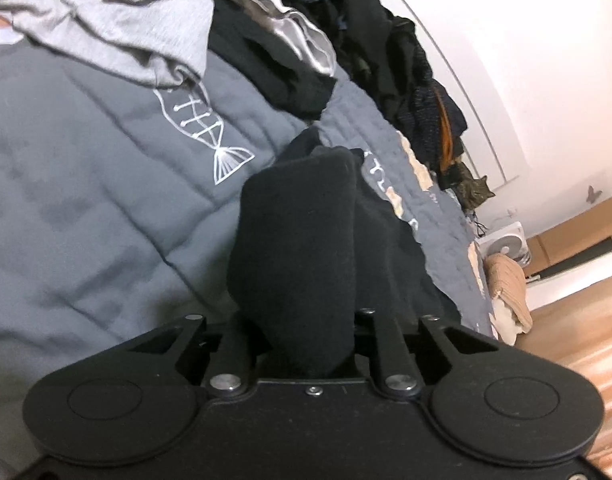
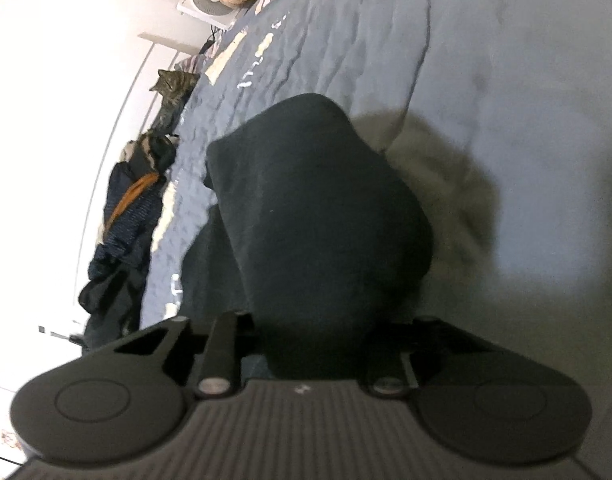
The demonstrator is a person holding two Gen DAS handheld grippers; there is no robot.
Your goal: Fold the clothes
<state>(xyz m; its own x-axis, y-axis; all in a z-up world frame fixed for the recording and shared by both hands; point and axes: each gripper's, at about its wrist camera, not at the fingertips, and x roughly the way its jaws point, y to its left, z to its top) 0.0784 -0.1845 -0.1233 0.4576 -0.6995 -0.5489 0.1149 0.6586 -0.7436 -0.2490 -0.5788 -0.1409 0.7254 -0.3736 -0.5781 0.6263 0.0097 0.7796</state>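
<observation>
The left tool (image 1: 306,320) is closed down on a black garment (image 1: 301,248), whose dark fabric bunches up out of the narrow gap between the 2 fingers and hides their tips. The cloth rises in a thick fold just ahead of the tool and trails off to the right over the grey bedspread (image 1: 85,208). A white fish-skeleton print (image 1: 209,132) marks the bedspread to the left of the fold. Further back a light grey garment (image 1: 117,28) lies crumpled across the bed, with a black piece (image 1: 273,68) beside it and a pile of dark clothes (image 1: 406,80) heaped along the far edge by the white wall. A tabby cat (image 1: 476,192) sits at the end of that pile, near a white fan (image 1: 504,246) and a beige knitted thing (image 1: 506,280).

The right tool (image 2: 318,340) is likewise pinched on the black garment (image 2: 318,208), which mounds up from between its fingers and covers them; the fabric casts a shadow on the bedspread (image 2: 486,80) to the right. The cat (image 2: 173,88) and dark clothes (image 2: 125,208) show at the left edge.
</observation>
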